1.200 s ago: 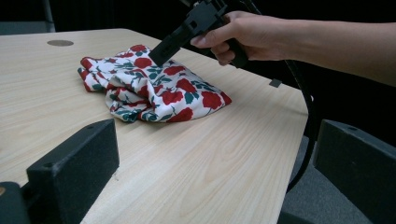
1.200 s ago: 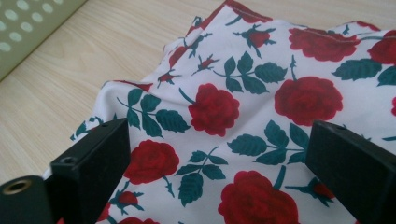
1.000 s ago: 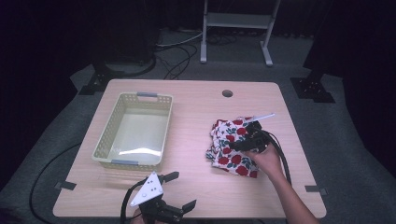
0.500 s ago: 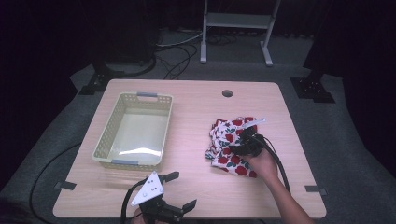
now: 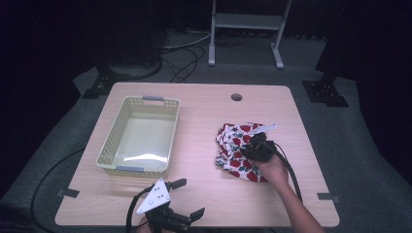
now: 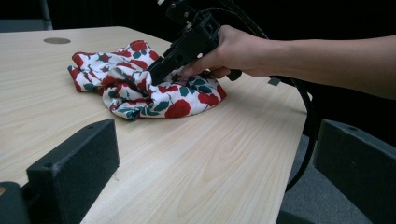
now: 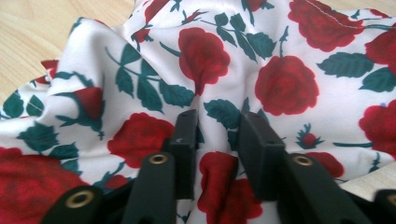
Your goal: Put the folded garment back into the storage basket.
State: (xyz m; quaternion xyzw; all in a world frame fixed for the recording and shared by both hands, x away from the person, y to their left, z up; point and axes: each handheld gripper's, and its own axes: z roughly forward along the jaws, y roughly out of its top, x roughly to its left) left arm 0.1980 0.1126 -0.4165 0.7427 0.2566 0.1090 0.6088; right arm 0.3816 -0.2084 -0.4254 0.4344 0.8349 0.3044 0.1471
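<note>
**Right gripper pinches a fold of the rose-print cloth; left gripper waits with jaws apart**

The table (image 5: pixel 204 104) carries everything here, and its near edge runs out of the high view together with the person's left hand, so only the front of the left gripper (image 5: pixel 187 199) can be made out there. Its jaws stand wide apart with nothing between them, released, over bare wood well clear of the cloth. In the left gripper view those same jaws are cut off at the bottom corners.

The basket (image 5: pixel 111 145), pale yellow-green with slotted walls and grey handles, sits well off to the left of the right gripper's fingers and beyond the left gripper's. Its floor shows bare, with a streak of glare across it.

The rose-print cloth (image 5: pixel 235 150) lies crumpled in a heap on the table's right half, directly under and around the right gripper (image 5: pixel 250 148). How it is folded cannot be made out, and the part under the right hand (image 6: pixel 233 49) is hidden. In the right gripper view the jaws have just been closing and a raised fold of the cloth (image 7: pixel 219 126) stands between the fingers (image 7: pixel 187 135), both pads pressing its sides. The fabric spreads past the fingertips on every side, reaching bare wood at the upper left.
</note>
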